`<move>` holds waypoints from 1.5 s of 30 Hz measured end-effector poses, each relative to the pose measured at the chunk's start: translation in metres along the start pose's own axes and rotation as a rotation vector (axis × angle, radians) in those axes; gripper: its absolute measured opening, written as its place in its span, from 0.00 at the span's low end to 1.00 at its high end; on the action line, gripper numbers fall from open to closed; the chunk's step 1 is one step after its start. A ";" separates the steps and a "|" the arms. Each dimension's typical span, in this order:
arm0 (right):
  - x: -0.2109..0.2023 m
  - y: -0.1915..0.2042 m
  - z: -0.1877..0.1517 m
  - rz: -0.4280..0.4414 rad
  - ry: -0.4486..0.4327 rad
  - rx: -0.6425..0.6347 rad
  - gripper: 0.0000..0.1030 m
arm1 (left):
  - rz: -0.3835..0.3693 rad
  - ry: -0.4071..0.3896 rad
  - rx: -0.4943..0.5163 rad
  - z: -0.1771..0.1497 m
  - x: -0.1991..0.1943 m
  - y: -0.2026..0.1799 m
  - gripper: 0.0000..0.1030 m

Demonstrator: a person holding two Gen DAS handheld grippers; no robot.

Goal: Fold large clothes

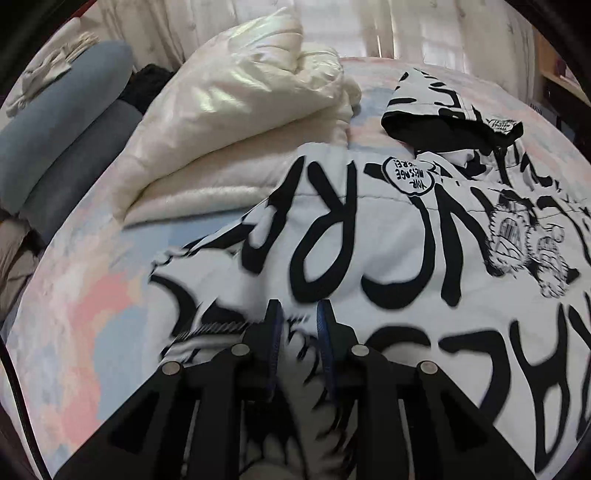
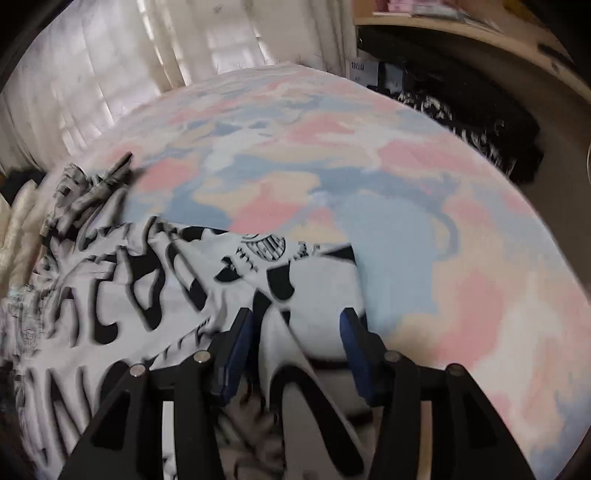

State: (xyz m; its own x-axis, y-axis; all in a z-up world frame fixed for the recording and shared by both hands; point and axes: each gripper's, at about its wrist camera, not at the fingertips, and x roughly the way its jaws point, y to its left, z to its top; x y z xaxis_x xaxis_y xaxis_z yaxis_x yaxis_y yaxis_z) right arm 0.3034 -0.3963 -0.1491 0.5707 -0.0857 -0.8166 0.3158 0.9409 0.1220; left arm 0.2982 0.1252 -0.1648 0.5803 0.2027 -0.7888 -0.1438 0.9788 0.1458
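Note:
A large white garment with bold black lettering [image 1: 388, 243] lies spread on the pastel bedsheet [image 1: 92, 295]. Its black-lined hood [image 1: 450, 129] lies at the far end. My left gripper [image 1: 298, 314] is low over the near hem, its jaws narrowly apart with a bunch of the fabric between the blue pads. In the right wrist view the same garment [image 2: 147, 295] fills the lower left, blurred by motion. My right gripper [image 2: 295, 321] is open, its jaws wide over a raised fold of the garment's right edge.
A folded cream duvet [image 1: 236, 122] lies at the far left of the bed beside grey-blue pillows [image 1: 62, 122]. White curtains [image 2: 92, 74] hang behind. A dark furry blanket [image 2: 480, 122] and a wooden shelf [image 2: 461, 26] are off the bed's right side.

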 end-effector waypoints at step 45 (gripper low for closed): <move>-0.029 -0.010 -0.043 0.100 0.001 -0.055 0.29 | -0.022 0.048 -0.106 -0.074 -0.047 0.016 0.60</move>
State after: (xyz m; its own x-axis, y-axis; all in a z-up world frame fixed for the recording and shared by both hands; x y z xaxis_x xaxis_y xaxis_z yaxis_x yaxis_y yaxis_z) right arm 0.2515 -0.3887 -0.1511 0.5964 0.0099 -0.8027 0.2150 0.9614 0.1716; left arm 0.2094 0.1288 -0.1694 0.5453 0.1769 -0.8193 -0.2171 0.9739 0.0658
